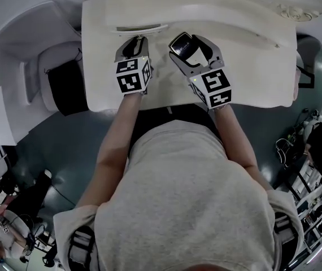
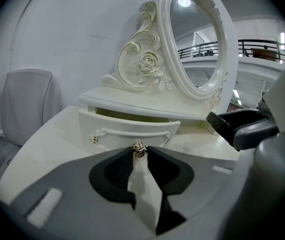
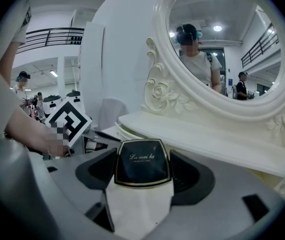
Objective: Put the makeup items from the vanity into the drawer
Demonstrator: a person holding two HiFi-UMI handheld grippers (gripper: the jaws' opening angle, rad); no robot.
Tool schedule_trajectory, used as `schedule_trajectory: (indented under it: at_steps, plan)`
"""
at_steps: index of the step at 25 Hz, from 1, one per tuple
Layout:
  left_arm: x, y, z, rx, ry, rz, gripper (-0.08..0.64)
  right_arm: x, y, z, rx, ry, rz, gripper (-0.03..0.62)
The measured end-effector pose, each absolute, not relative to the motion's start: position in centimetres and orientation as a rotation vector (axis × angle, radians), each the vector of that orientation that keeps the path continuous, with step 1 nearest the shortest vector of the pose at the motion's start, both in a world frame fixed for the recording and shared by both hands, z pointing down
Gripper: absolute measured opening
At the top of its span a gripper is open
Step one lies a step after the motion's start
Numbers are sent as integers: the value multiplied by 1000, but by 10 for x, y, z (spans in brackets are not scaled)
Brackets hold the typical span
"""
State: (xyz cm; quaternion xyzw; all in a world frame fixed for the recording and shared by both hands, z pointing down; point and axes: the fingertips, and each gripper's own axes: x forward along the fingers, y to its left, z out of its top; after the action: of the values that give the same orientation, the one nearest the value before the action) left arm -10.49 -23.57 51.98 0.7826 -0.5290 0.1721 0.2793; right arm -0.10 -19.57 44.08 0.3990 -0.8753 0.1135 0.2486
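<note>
A white vanity [image 1: 251, 66] carries a small drawer [image 2: 132, 126] under its mirror shelf, pulled partly out. My left gripper [image 2: 139, 153] is shut on the drawer's little metal knob [image 2: 139, 148], pinched at the fingertips; in the head view the left gripper [image 1: 140, 40] reaches the drawer [image 1: 138, 29]. My right gripper [image 3: 143, 165] is shut on a black compact with a gold rim [image 3: 143, 160], held above the tabletop to the right of the drawer. The head view shows the same compact [image 1: 182, 45] between the right gripper [image 1: 181, 42] jaws.
An ornate oval mirror [image 2: 197, 39] stands behind the drawer shelf, also filling the right gripper view as the mirror [image 3: 227, 49]. A grey chair [image 2: 27, 101] sits left of the vanity. The right gripper's body [image 2: 247, 126] hangs close on the left gripper's right. People stand in the far background.
</note>
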Motion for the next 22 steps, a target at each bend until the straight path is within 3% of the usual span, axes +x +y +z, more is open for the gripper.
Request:
schedule_trajectory:
  at_steps: [22]
  plan:
    - [-111,-216,520,2139,-1394,439,98,-79,-218,447,762,-2434,370,321]
